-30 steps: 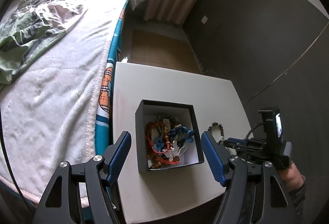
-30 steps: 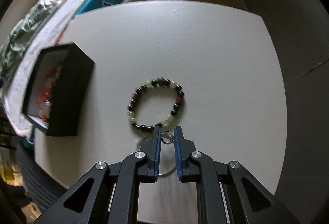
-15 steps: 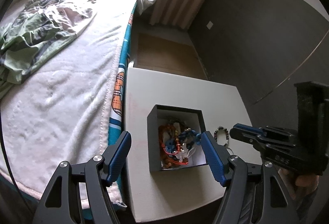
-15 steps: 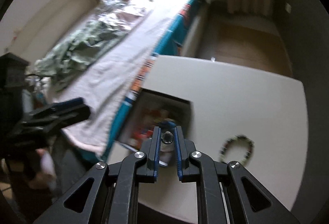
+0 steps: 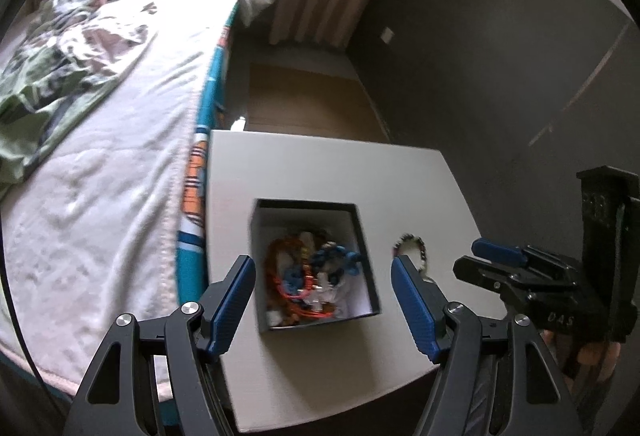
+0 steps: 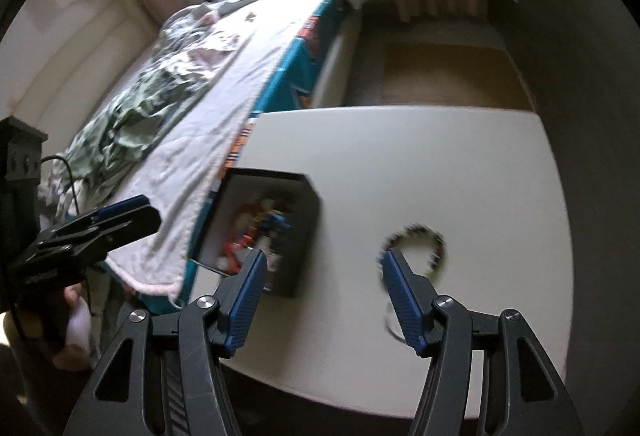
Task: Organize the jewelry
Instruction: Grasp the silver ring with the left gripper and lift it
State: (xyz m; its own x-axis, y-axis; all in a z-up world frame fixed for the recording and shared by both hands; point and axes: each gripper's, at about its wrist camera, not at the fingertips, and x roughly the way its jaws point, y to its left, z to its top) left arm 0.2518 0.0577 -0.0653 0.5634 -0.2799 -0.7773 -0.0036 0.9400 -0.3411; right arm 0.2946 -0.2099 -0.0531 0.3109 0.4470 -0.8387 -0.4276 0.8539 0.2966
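We see the bed [image 5: 100, 164] running along the left of the white bench [image 5: 320, 164]. On the bench sits the black box [image 5: 312, 256], open-topped and filled with tangled red and blue jewelry [image 5: 308, 276]. Just right of the box, apart from it, the beaded bracelet [image 6: 416, 240] lies flat on the bench. Our left gripper [image 5: 323, 304] hovers near the box with its jaws spread wide and empty. Our right gripper [image 6: 322, 302] hangs above the bench's near edge, jaws likewise wide apart, holding nothing.
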